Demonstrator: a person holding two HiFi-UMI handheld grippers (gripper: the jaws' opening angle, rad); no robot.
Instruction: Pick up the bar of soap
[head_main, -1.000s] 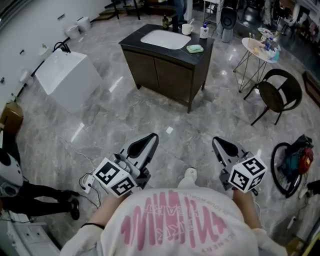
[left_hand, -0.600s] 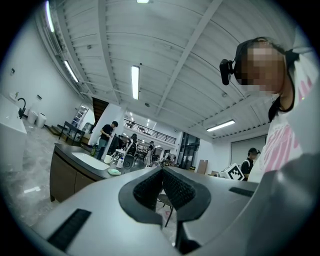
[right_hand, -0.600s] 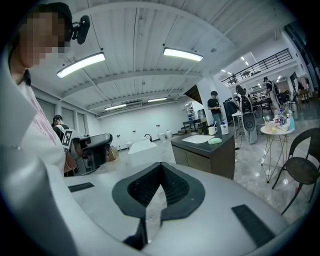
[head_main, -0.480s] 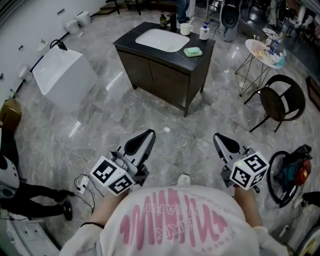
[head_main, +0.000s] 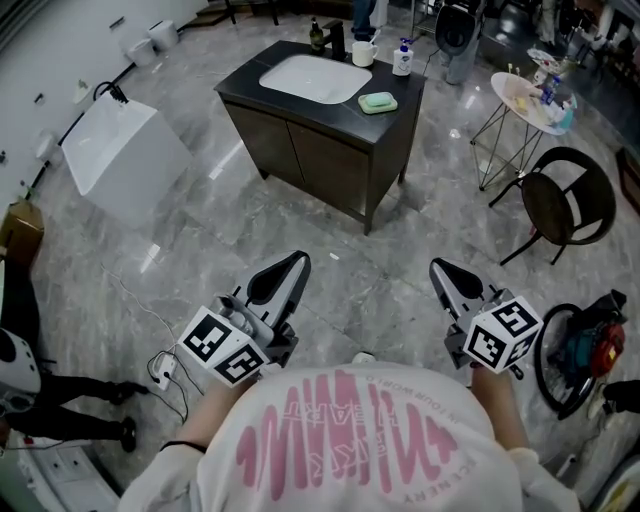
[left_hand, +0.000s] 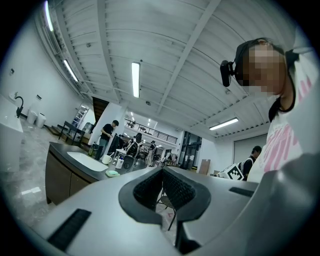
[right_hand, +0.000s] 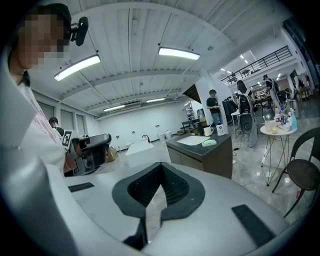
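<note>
Vanity (head_main: 325, 160) stands on the floor, well apart from both grippers. Soap (head_main: 378, 102), a green bar, lies on the vanity top, just right of the basin (head_main: 308, 78) and near the vanity's right edge. Mug (head_main: 362, 52) and pump bottle (head_main: 402, 60) stand along the vanity's back edge, behind the soap. Left gripper (head_main: 289, 264): jaws together, nothing between them. Right gripper (head_main: 441, 268): jaws meet at the tips, nothing between them. Both grippers point toward the vanity, touching nothing.
</note>
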